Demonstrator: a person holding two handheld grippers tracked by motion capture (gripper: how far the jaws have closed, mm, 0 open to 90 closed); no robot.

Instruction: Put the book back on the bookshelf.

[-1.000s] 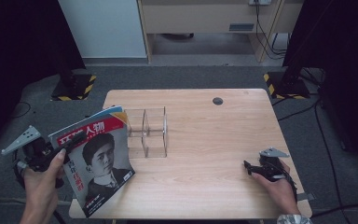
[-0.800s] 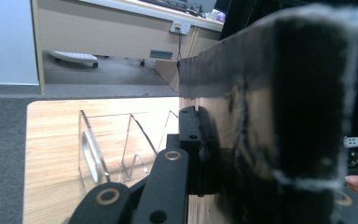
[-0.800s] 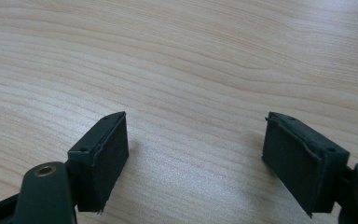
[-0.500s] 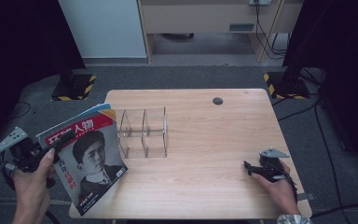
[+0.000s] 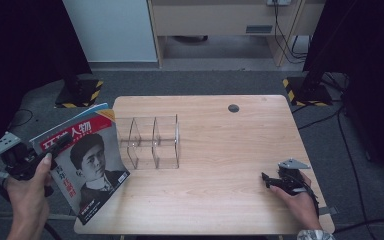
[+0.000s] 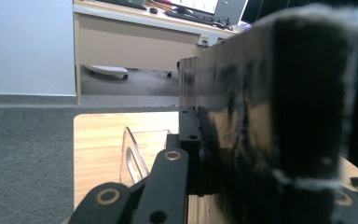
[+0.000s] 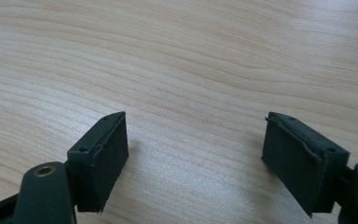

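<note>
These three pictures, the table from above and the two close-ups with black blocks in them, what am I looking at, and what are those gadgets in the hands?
A person stands at a wooden table and holds a hand tool with two black jaws in each hand. The high view looks down from a fixed camera above the person's side. The other two pictures come from small cameras riding on the tools, looking along their jaws.

On the table stands a clear plastic rack with upright dividers. Near the far edge is a small dark round spot.

The left gripper is shut on the edge of a magazine, held tilted over the table's left edge. In the left gripper view the magazine is the big dark blur, with the rack behind it.

The right gripper rests low over bare wood at the right, jaws open, holding nothing.
</note>
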